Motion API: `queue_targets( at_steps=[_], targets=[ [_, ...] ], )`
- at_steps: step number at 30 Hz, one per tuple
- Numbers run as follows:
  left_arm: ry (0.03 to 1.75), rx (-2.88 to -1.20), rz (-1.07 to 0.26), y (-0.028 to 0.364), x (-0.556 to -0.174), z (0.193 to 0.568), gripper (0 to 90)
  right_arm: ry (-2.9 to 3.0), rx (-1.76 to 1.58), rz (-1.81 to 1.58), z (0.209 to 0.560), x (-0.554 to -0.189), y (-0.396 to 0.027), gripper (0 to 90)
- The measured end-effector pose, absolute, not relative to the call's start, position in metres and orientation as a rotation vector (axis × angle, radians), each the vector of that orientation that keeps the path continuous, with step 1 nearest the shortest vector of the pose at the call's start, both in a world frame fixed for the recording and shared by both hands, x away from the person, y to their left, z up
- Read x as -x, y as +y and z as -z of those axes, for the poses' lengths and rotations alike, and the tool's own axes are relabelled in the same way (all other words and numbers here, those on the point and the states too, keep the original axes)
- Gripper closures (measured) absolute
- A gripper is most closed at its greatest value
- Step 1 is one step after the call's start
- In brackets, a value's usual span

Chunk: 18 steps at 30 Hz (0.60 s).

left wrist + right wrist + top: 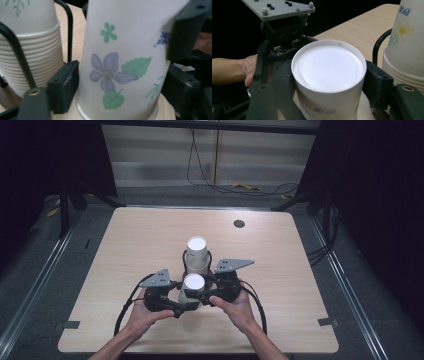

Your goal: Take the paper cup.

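White paper forms the single cup (192, 287), which stands upside down at the lower centre of the high view, its flat base facing up; in the left gripper view its wall (120, 62) carries a lilac flower with green leaves, and the rolled rim rests on the table. Just behind it, higher in the frame, a stack of like cups (197, 255) sits inverted in a black wire holder (183, 262) (a yellow daisy shows on one in the right gripper view). The right gripper (207, 292) is clenched on the cup, 1 pad pressing each side of it (329, 75). The left gripper (180, 306) has its 2 jaws against the cup's wall too, grasping it. The table (125, 245) is pale wood grain with a dark round grommet (239, 224) at upper right; grey floor, cables and black curtains surround it
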<state>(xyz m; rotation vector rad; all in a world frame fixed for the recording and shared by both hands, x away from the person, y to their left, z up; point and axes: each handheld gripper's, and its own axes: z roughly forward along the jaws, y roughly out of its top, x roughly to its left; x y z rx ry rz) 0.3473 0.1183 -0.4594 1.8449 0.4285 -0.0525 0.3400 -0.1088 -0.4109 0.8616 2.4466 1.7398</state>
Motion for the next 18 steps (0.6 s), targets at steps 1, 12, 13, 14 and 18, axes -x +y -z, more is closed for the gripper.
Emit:
queue_targets(
  at_steps=[1, 12, 13, 14, 18],
  targets=[
    [0.416, -1.851, 0.049, 0.119, -0.3475, 0.4586, 23.9, 2.444, -0.856, -1.748, 0.4101, -0.34, -0.1088, 34.6],
    [0.399, -1.882, 0.025, 0.1215, -0.3474, 0.4583, 27.1, 2.453, -0.85, -1.757, 0.4127, -0.3413, -0.1082, 32.7],
    [0.393, -1.892, 0.023, 0.1222, -0.3482, 0.4587, 27.1, 2.451, -0.845, -1.748, 0.4128, -0.3412, -0.1078, 31.3],
    [0.394, -1.898, 0.025, 0.1227, -0.3484, 0.459, 27.1, 2.447, -0.848, -1.742, 0.4127, -0.3412, -0.1079, 28.7],
    [0.4, -1.906, 0.033, 0.1244, -0.3492, 0.4592, 27.1, 2.425, -0.863, -1.746, 0.4112, -0.3416, -0.1108, 24.3]
  ],
)
